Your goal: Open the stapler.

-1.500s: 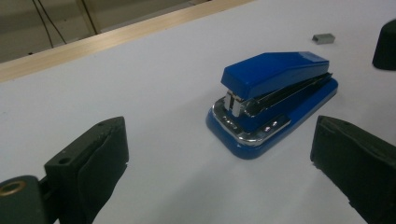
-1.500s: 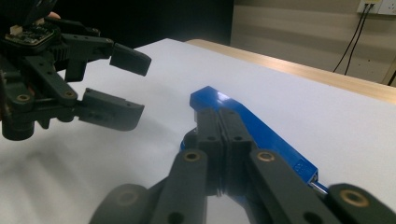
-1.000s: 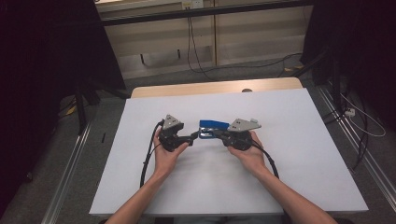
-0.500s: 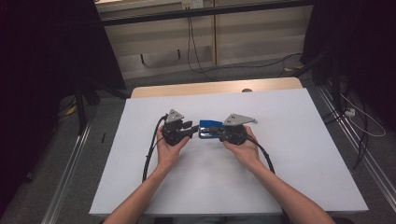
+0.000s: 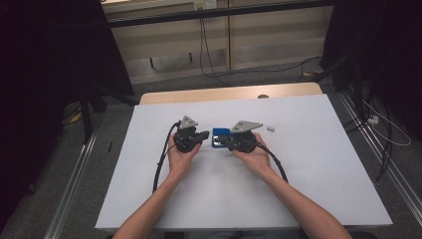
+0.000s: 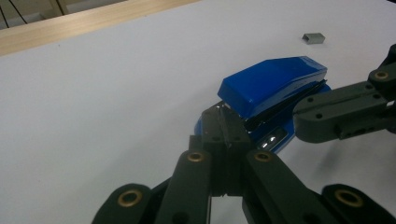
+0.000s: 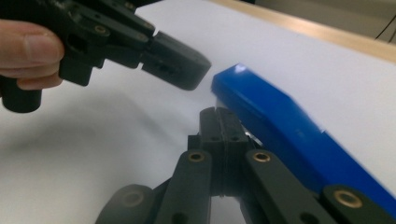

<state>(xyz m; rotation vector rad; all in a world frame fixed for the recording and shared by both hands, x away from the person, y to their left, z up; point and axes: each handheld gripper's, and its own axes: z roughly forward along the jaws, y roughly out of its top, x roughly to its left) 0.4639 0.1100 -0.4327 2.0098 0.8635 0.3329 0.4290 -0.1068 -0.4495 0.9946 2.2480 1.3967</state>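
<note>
On the white table (image 5: 318, 189), the left gripper (image 5: 201, 138) has just been closing its jaws and now has them pressed together on nothing, tips just beside the blue stapler (image 5: 220, 137). The stapler lies between both tools, its top raised open in the left gripper view. The right gripper (image 5: 230, 143) is closed too, against its other side; a small grey staple strip (image 5: 270, 128) lies apart.
</note>
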